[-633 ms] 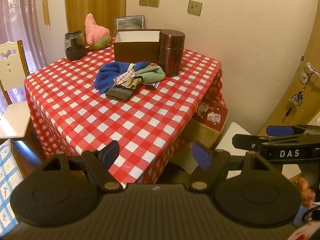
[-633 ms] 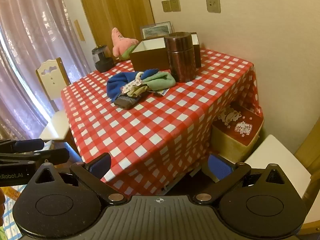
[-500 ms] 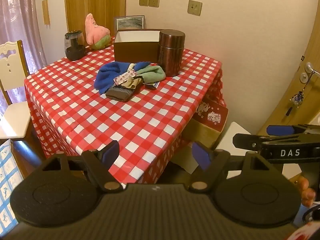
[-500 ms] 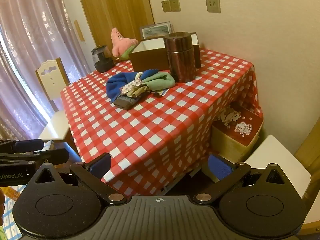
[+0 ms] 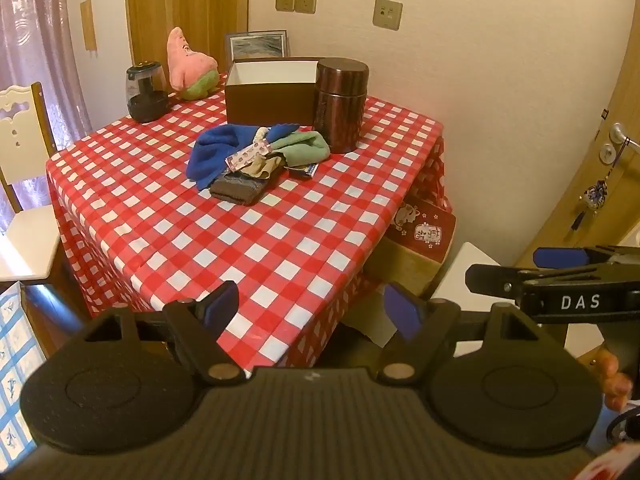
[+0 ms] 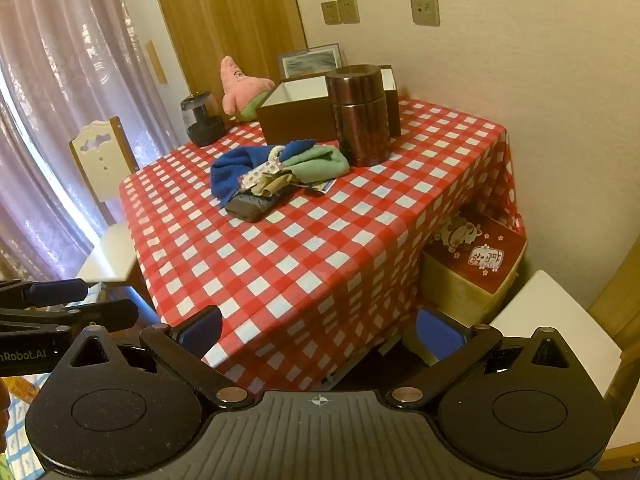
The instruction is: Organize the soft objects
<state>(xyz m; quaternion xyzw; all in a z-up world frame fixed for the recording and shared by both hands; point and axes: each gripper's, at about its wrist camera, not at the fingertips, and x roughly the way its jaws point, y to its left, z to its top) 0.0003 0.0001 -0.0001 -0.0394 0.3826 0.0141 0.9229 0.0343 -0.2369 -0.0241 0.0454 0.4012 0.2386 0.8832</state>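
Cloth pile [image 5: 256, 160] lies mid-table, just before the open box [image 5: 272, 92] and beside the brown canister [image 5: 340, 104]. Left gripper [image 5: 314, 308] and right gripper [image 6: 318, 330] hang spread, empty, well short. Risk: tangled cloths drag together, or nudge the canister

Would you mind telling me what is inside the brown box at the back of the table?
The brown box is open-topped, and only its white inner walls show. Its near wall and the brown canister hide the floor, so I cannot tell whether it holds anything.
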